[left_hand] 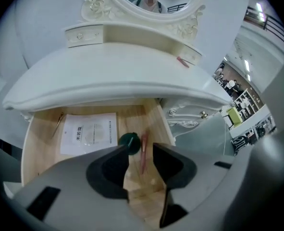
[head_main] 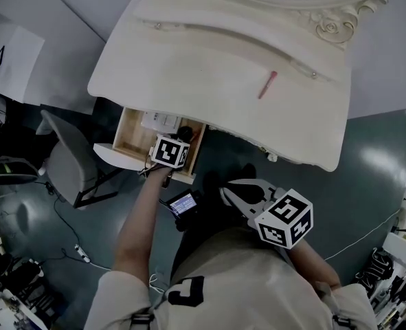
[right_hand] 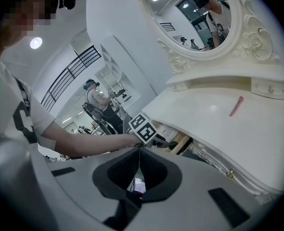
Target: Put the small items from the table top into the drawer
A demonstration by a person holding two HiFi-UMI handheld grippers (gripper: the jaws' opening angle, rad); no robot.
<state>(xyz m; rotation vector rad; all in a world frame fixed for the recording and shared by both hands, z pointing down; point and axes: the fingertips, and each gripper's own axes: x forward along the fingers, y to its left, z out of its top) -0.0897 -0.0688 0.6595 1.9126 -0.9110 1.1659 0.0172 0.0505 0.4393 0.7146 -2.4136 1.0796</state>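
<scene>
The drawer [head_main: 130,141] stands pulled out under the left end of the white table [head_main: 209,60], and the left gripper [left_hand: 141,152] hangs over it, pointing steeply down. Its fingers [left_hand: 112,170] are apart with nothing clamped; only the drawer's wooden floor shows through the gap. In the drawer lie a white leaflet [left_hand: 90,132], a dark green round thing [left_hand: 130,140] just beside the leaflet's right edge, a pink stick [left_hand: 143,150] touching or nearly touching the green thing's right side, and a thin metal piece [left_hand: 59,124] near the left wall. A second pink stick [head_main: 267,85] lies on the table top, right of centre, well apart from the drawer. The right gripper [right_hand: 139,154] is held low near the person's body, off the table's front edge, its fingers [right_hand: 154,170] together and empty. A mirror [right_hand: 194,13] rises behind the table.
</scene>
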